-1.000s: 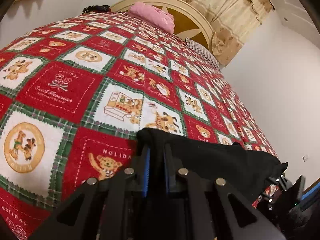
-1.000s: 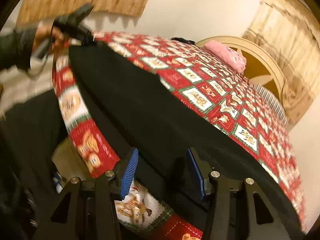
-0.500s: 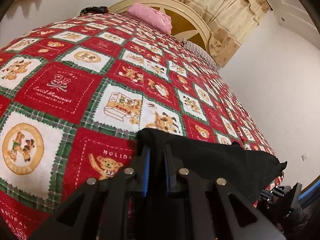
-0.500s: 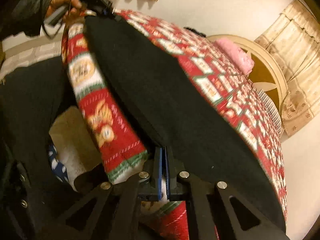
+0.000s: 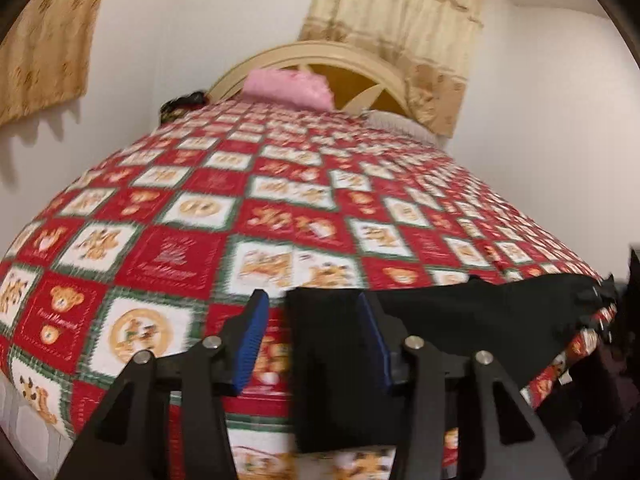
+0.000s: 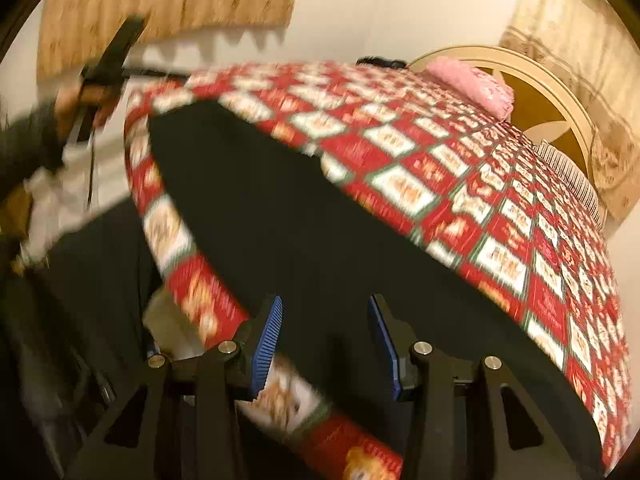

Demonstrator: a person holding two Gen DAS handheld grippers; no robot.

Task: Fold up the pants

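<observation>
both your jaws, clamped before, are opening off the flat black pants (image 5: pixel 460 312) on the fuzzy checkered bedspread (image 5: pixel 280 200), gripping nothing.

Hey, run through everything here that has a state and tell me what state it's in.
Black pants: lying flat along the bed's near edge.
Left gripper: jaws opening, pants corner between them, not pinched.
Right gripper: jaws opening over pants.
Quilt: spread.

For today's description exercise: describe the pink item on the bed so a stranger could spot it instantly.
Start at the bed's rounded cream headboard. Against its base, at the far end of the red teddy-bear quilt, lies the pink bundle. It is the only plain pink thing there; the dark heap beside it is black.
</observation>
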